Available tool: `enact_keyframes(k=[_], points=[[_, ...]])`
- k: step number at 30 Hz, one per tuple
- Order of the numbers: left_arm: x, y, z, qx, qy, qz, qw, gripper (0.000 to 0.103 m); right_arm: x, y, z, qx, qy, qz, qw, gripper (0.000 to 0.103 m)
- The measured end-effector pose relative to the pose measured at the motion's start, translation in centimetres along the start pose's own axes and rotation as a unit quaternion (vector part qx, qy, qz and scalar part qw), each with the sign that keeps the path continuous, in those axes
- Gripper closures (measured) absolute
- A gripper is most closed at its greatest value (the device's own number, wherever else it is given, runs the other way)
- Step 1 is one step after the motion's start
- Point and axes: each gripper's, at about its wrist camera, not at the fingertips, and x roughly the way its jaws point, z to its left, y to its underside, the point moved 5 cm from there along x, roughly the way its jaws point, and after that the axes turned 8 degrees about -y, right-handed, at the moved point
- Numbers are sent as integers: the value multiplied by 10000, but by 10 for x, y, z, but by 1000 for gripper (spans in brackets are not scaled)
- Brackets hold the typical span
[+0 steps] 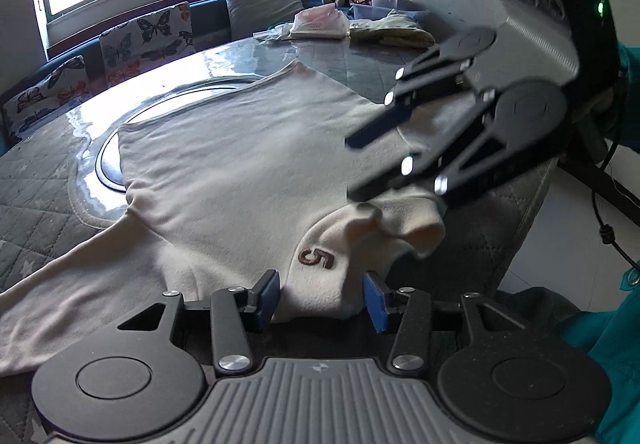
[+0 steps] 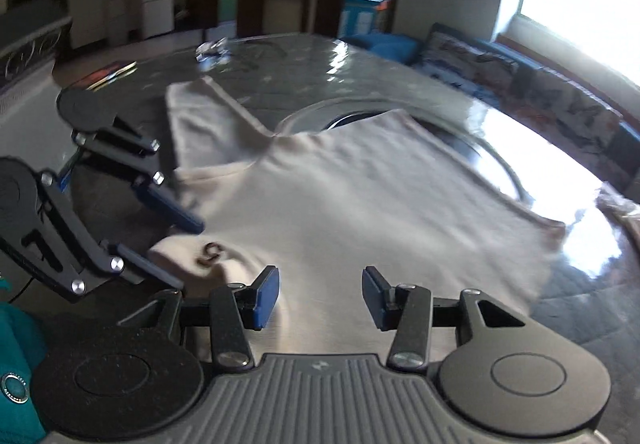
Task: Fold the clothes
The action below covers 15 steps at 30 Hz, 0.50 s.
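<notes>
A cream long-sleeved top lies spread on the round table, with a brown "5" near its bunched near edge. My left gripper is open, its blue pads either side of that bunched edge by the "5". My right gripper hovers open above the top's right part, seen from the left wrist view. In the right wrist view the right gripper is open over the cloth, and the left gripper sits at the left by the "5".
The round table has a quilted cover under clear sheet and a glass turntable. Folded clothes and a plastic bag lie at its far side. A cushioned bench stands under the window. A teal garment hangs at the right.
</notes>
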Motion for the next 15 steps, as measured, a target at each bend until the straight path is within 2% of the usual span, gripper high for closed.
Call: enact_keyframes(k=[4,9,15], points=[[-12,-4,8,-86,90,-138,9998,54,6,10,13,-289,-43,184,9994,57],[-19,-27,22,-373,69,-484,9981,54,-9,7,17,-316,-10,27,9995,57],[13,-33,17,-563,98,-324,9978,58,-5,15,21,-219,-155,124,9996,57]])
